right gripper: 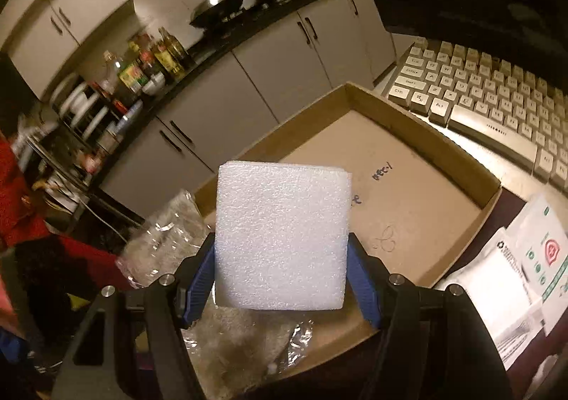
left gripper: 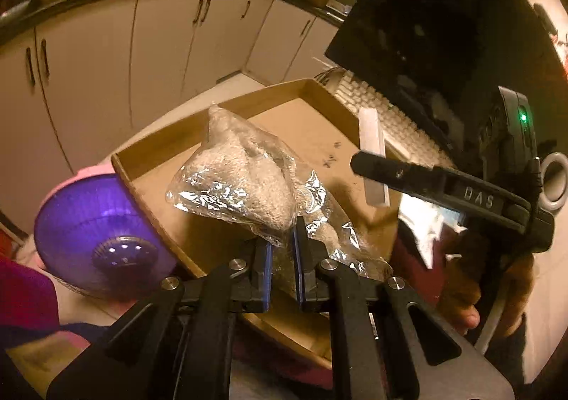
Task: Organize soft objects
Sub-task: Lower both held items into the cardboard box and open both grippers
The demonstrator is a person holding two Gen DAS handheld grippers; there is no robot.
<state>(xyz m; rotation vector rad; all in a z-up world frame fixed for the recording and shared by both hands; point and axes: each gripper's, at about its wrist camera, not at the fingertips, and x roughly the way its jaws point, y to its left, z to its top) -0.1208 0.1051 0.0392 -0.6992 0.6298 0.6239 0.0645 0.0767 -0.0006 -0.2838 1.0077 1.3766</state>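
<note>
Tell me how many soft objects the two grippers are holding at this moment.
2. The left gripper is shut on the bagged fluffy item above the cardboard tray. The right gripper is shut on the white foam block over the same tray.

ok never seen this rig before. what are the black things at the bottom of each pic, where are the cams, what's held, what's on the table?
No robot arm: a person holds a two-finger gripper in each hand, and each has a fisheye camera looking forward along its fingers.

In the left wrist picture, the left gripper is pinched on a clear plastic bag of fluffy material, above a shallow cardboard tray. The right gripper shows at the right of that picture.

In the right wrist picture, the right gripper squeezes a white foam block over the same tray.

Around the tray: a beige keyboard, a dark monitor, a purple ball and white printed packaging. Kitchen cabinets stand behind.
</note>
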